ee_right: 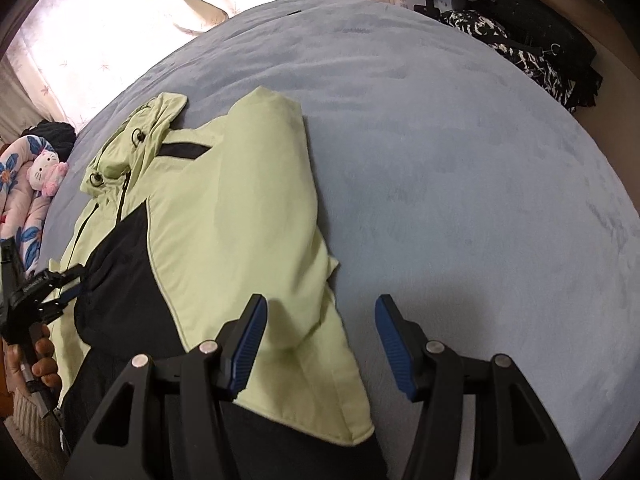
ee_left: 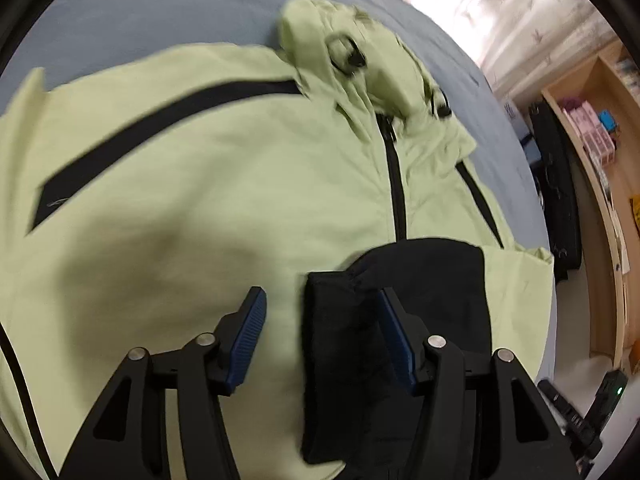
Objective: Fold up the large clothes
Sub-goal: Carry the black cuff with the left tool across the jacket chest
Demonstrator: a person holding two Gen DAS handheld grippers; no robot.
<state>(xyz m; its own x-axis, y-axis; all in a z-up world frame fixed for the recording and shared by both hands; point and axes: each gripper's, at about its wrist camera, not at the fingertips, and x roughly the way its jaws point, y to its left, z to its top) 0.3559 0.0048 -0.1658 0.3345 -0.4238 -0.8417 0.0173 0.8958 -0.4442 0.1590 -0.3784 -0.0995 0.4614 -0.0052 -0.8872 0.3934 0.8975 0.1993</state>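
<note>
Tools over blue bed, curtained window behind

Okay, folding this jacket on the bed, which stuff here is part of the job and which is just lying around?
Part of the job:
- green and black jacket
- left gripper, fingers apart
- right gripper, fingers apart
- blue bed cover as the work surface

Just lying about:
- plush cat toy
- floral blanket
- black patterned clothes
- wooden shelf
</note>
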